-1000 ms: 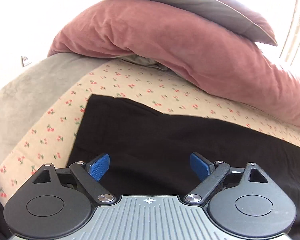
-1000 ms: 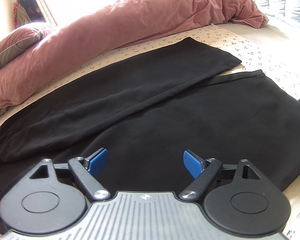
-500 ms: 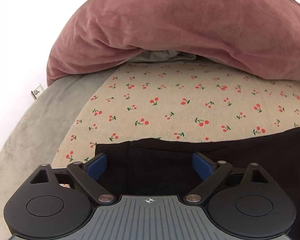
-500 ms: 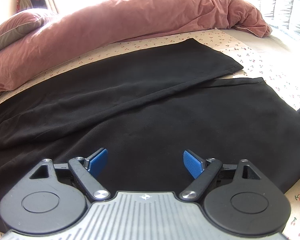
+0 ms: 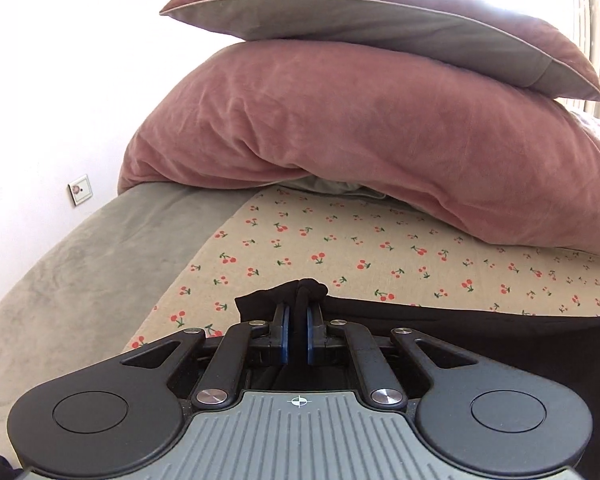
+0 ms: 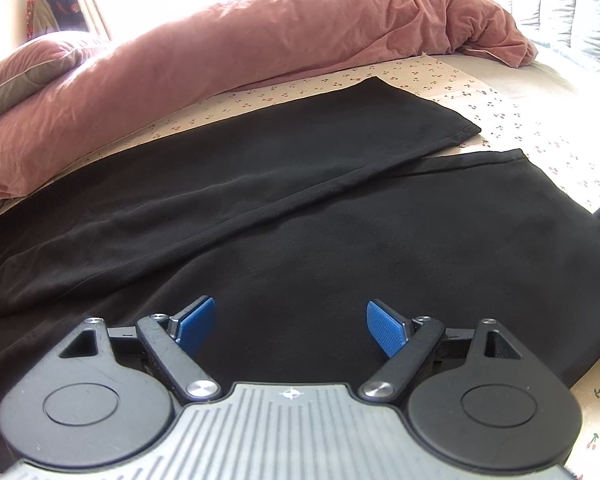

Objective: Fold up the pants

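The left gripper [image 5: 298,320] is closing, its blue pads [image 5: 285,334] pinching a bunched corner of the black pants [image 6: 300,240]; a small tuft of cloth pokes up just beyond the fingertips. Judging by the thicker band there, this is probably a corner at the waist end, though that cannot be told for sure. From that pinch the garment's edge runs off to the gripper's right, along the cherry-print sheet [image 5: 340,248]. Ahead of the gripper lies bare sheet, then the stacked pink pillows [image 5: 340,128].

The right gripper [image 6: 290,326] hangs with its jaws wide apart and nothing between them, just above the near trouser leg. Beyond it both legs stretch away up and to the right, side by side and touching along their inner edges, the hems at the far end splayed slightly apart. The pink duvet [image 6: 260,52] lies past the far leg.

So the pants' long axis runs from the left gripper's corner toward the hems far ahead of the right gripper. The likely next move, as I judge it, is for the right one to take hold of the near leg's edge, so that both can carry it over the far leg.
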### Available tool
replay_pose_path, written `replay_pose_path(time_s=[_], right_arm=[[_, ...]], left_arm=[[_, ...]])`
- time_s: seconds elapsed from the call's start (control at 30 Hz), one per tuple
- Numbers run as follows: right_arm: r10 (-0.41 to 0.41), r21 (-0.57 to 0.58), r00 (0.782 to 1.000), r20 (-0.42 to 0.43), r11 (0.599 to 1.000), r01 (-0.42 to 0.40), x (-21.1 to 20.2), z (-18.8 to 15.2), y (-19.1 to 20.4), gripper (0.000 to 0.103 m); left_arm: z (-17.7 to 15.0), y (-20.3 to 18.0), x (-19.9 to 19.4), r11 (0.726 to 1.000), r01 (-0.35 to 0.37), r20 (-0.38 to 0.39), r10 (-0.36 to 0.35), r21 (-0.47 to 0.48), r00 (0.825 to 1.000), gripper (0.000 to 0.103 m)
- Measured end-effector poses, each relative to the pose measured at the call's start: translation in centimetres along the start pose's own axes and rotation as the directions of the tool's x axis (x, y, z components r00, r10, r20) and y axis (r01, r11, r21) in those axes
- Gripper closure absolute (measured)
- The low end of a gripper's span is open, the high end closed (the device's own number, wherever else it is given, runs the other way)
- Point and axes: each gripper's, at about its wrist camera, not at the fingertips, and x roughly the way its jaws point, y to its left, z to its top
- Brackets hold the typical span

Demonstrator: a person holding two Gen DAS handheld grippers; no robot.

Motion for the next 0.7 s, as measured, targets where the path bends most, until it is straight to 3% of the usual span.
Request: replay_pose_path(time_s=[0.23,0.4,0.53,0.67,0.7], right_arm=[[-0.004,0.069,1.0,-0.004,0.998,0.005,1.7,1.8,-1.7,0.022],[-0.014,0.1,0.998,0.064,0.995,0.007,4.7,8.6,-4.5,0.022],[-0.121,0.051,0.987,0.107,0.992,0.116,10.5,16.3,-6.3,0.022],[-0.268,-0.054,0.963,0.007,0.962,0.268,19.6,21.9,-8.7,0.042],[-0.271,-0.068,0.962,0.012,0.96,0.272,20.5,22.5,-8.8,0.042]], left_arm=[[0.7,-0.5,1.2,1.0,-0.028,-0.026,0.028,-0.005,0.999,0.096],[0.1,0.0,2.5,1.0,-0.025,-0.035,0.024,-0.011,0.999,0.096],[-0.1,0.1,3.4,1.0,-0.024,-0.049,0.023,-0.015,0.999,0.096],[-0.3,-0.4,3.2,0.999,-0.032,-0.037,0.033,0.017,0.999,0.096],[-0.2,-0.3,3.2,0.999,-0.031,-0.037,0.031,0.018,0.999,0.096]])
